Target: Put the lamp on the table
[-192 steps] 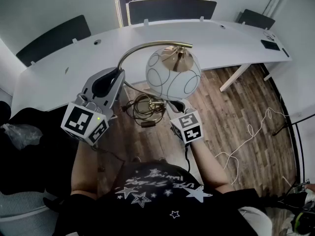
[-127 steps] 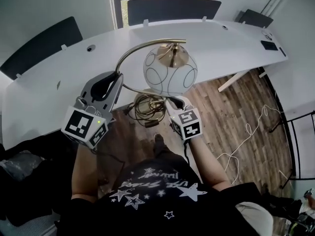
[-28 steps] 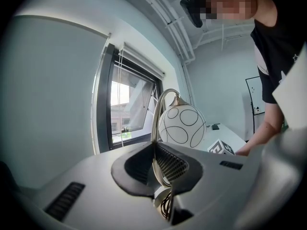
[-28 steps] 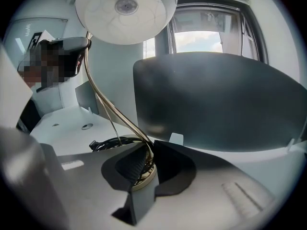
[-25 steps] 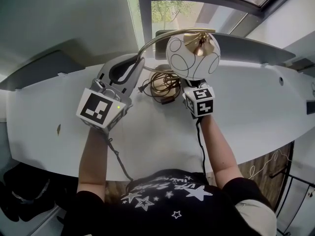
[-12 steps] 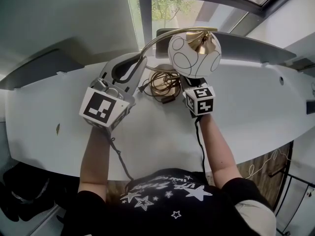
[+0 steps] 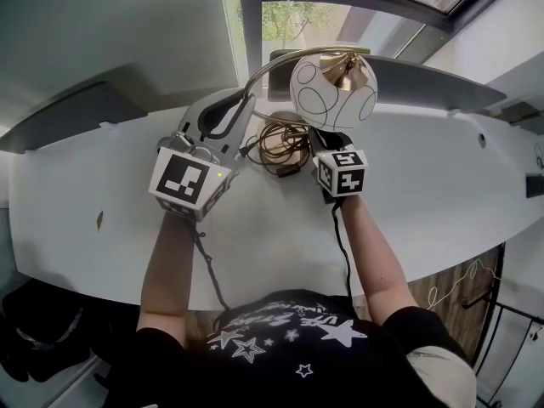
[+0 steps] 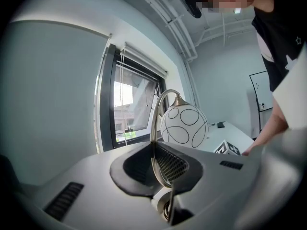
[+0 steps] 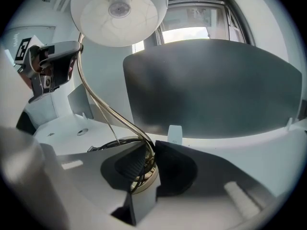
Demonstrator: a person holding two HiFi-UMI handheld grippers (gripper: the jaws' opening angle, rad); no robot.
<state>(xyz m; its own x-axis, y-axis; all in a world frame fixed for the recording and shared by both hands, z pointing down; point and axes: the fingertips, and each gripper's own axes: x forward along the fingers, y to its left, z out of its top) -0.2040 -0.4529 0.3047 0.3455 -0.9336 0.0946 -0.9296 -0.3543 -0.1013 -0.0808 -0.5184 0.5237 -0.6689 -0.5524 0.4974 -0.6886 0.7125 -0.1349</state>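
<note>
At twelve o'clock on the counter point(image 7: 442, 194), the lamp point(image 7: 334, 92) is being clamped at its stem point(image 8: 153, 123) by the left gripper point(image 7: 228, 113) and near its base point(image 9: 147, 181) by the right gripper point(image 7: 317, 138), toppling being risked by early release.

No text is legible; the lettering on the black shirt point(image 7: 293, 334) is too blurred.

White-globed lamp point(image 7: 333, 92) (black ring pattern)
</note>
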